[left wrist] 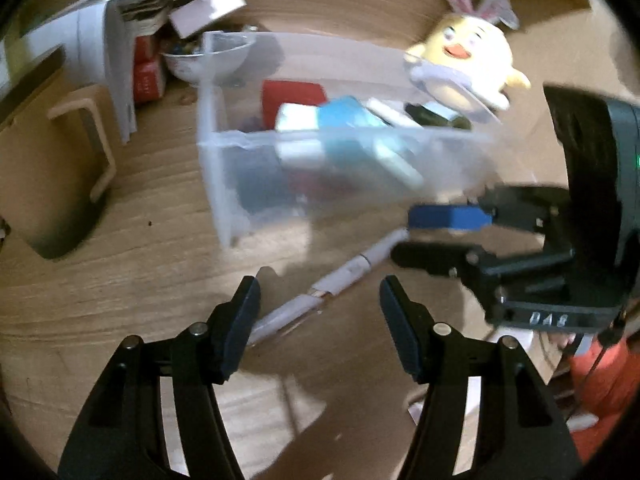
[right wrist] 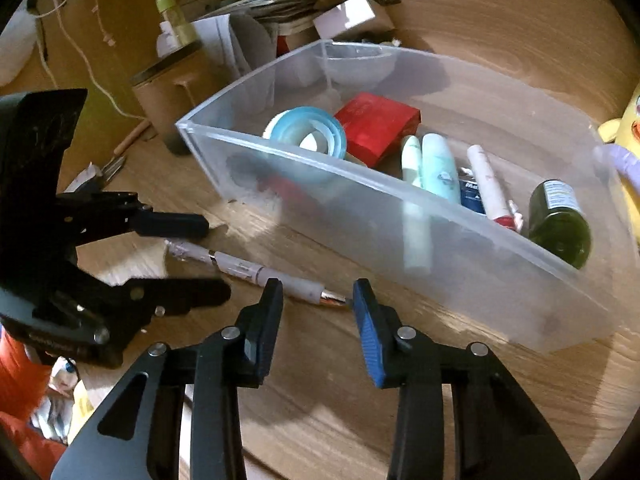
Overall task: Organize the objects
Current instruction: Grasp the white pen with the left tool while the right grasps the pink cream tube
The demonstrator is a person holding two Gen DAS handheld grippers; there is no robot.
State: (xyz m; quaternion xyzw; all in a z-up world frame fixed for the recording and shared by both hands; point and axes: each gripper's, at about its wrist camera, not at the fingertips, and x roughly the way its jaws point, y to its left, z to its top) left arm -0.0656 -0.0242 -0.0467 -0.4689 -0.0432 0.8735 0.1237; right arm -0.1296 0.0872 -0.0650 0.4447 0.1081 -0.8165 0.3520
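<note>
I work over a wooden table [right wrist: 500, 20] with pale brown grain, and I take the translucent plastic bin [right wrist: 400, 248] as my landmark. A white pen [right wrist: 256, 272] lies flat on the wood just in front of the bin's near wall, outside it. My left gripper [left wrist: 320, 308] stands half open over one end of the pen, which lies between its jaws; no pad presses on it. My right gripper [right wrist: 316, 300] has its jaws narrower, at the pen's metal tip, and I cannot tell if they touch it. Inside the bin I see a blue tape roll [right wrist: 308, 132], a red box [right wrist: 376, 124], pale tubes [right wrist: 436, 168] and a dark green bottle [right wrist: 560, 220]. Behind the bin stand papers [right wrist: 228, 40] and a bowl [left wrist: 204, 60]; at its far right end a yellow plush toy [left wrist: 468, 60].
</note>
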